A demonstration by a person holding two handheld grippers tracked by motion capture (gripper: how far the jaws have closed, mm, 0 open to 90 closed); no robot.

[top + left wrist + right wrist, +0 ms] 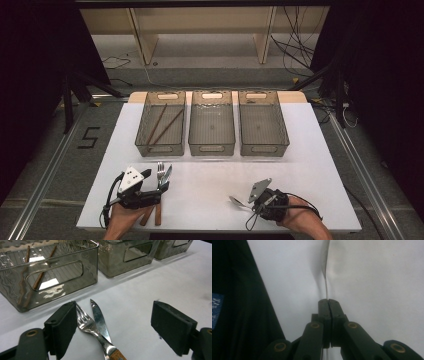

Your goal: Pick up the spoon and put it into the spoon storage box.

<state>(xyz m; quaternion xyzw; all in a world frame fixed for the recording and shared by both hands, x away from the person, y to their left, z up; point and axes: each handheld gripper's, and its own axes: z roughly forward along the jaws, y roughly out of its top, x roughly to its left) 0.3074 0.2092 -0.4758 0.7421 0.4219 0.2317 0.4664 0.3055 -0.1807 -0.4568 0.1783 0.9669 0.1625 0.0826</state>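
A fork (160, 172) and a serrated knife (167, 173), both with wooden handles, lie side by side on the white table (210, 175) at the front left. My left gripper (158, 184) stands open over them. In the left gripper view the fork (86, 323) and knife (100, 320) lie between the wide-apart jaws of the left gripper (113, 315), nearer the left pad (63, 327). At the front right, my right gripper (253, 202) is shut on a metal spoon (237, 201). Seen edge-on, the spoon (325, 262) sticks out of the right gripper (328, 301).
Three clear grey bins stand in a row at the back: left bin (161, 148) with two brown chopsticks (162, 124), middle bin (212, 148), right bin (264, 148). The left bin (75, 267) is close ahead of the left gripper. Dark fabric (237, 315) lies left of the right gripper.
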